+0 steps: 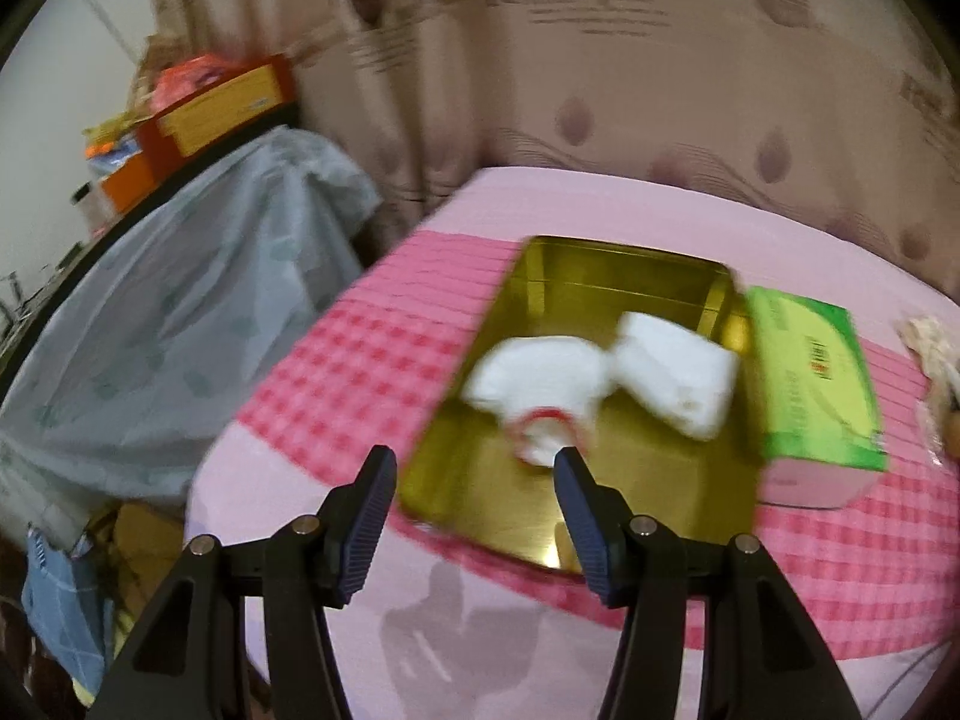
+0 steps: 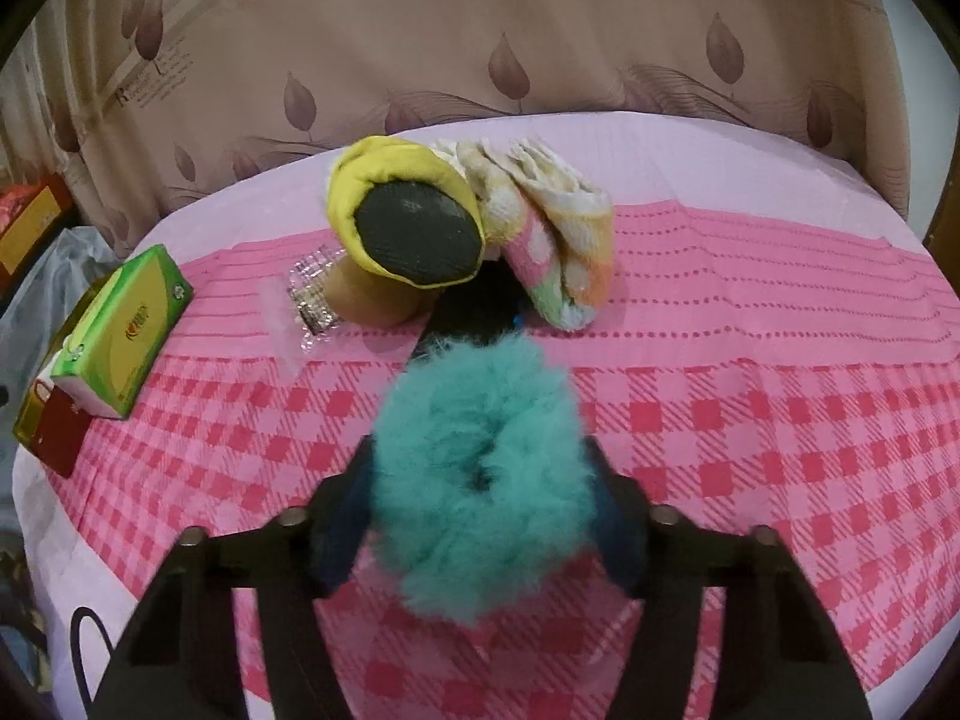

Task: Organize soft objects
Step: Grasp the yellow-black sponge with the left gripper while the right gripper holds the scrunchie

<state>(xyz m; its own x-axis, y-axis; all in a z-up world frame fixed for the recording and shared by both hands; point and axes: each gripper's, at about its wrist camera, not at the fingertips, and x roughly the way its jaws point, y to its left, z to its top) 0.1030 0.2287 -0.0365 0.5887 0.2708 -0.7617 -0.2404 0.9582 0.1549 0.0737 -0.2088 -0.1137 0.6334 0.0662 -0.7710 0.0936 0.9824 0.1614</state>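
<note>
Left wrist view: left claw [image 1: 474, 468] spread wide and empty above gold tin [image 1: 630, 282] on the pink-checked counter [image 1: 336, 372], white soft items [image 1: 600, 378] already inside. Right wrist view: right claw [image 2: 480, 480] squeezing teal fluffy scrunchie [image 2: 480, 480]; yellow slipper [image 2: 402, 210] and folded towel [image 2: 558, 240] apparently left to sort.

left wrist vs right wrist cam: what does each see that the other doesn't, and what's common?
Left wrist only: the open left gripper, the inside of the gold tin holding white folded cloths, and grey-draped furniture.

Right wrist only: the right gripper around a teal fluffy scrunchie, a yellow slipper and folded towels.

Both: the green tissue pack, pink checked cloth and curtain.
</note>
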